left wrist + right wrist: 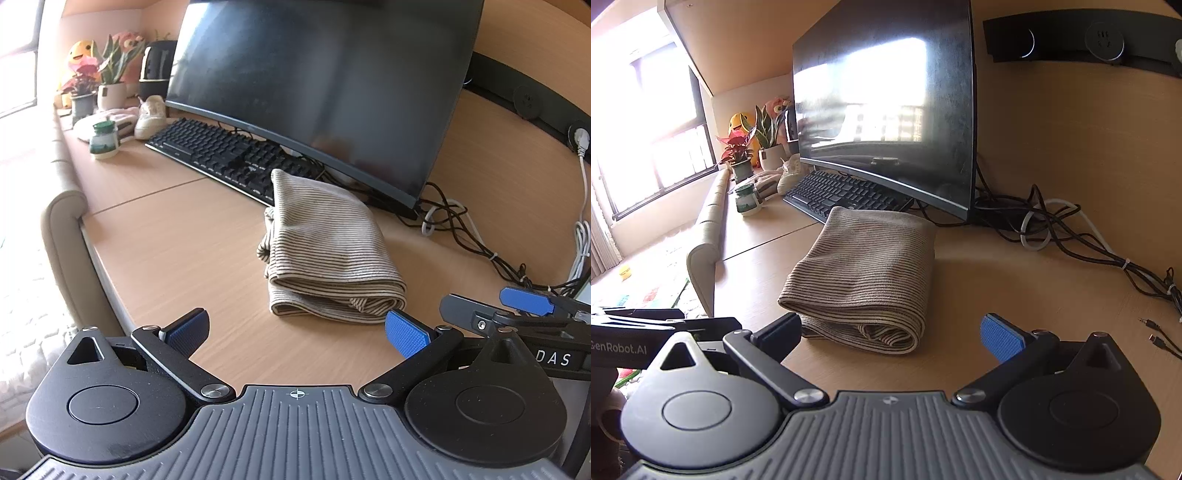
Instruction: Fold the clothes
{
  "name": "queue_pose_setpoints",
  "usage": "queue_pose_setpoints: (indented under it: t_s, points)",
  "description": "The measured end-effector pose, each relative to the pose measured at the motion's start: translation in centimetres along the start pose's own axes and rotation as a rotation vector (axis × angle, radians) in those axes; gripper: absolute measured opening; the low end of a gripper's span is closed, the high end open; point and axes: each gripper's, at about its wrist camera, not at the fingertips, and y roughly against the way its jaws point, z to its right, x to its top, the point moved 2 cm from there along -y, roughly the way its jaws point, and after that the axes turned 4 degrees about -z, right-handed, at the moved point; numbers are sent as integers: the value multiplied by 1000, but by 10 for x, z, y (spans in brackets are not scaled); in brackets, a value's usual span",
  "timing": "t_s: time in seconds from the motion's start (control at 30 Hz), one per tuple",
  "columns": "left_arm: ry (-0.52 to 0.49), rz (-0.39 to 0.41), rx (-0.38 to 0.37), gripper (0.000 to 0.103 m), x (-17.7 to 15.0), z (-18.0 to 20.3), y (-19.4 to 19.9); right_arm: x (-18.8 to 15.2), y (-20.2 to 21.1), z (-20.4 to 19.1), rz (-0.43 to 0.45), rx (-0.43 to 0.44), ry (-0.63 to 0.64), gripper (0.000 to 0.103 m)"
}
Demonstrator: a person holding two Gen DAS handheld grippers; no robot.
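Note:
A beige striped garment [325, 251] lies folded into a thick bundle on the wooden desk [177, 240], its far end resting on the keyboard's edge. In the right wrist view the same garment [864, 273] sits just ahead of the fingers, rolled edge facing me. My left gripper [295, 332] hovers open near the desk's front edge, short of the bundle, holding nothing. My right gripper [894, 332] is open too, empty, with its left finger close to the bundle's near corner. The right gripper's blue pad [526, 299] shows at the right of the left wrist view.
A large dark monitor [325, 88] and black keyboard [229, 155] stand behind the garment. Tangled cables [1071, 236] lie at the right. Potted plants [110, 81], a small jar [104, 140] and a white shoe [150, 116] crowd the far left. A padded chair edge [66, 229] borders the desk's left side.

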Motion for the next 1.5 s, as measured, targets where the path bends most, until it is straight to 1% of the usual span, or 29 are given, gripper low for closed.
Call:
queue_pose_setpoints:
  t_s: [0.6, 1.5]
  points:
    - [-11, 4, -16, 103, 1, 2, 0, -1, 0, 1, -3, -2, 0, 103]
    - [-10, -1, -9, 103, 0, 3, 0, 0, 1, 1, -3, 0, 4, 103]
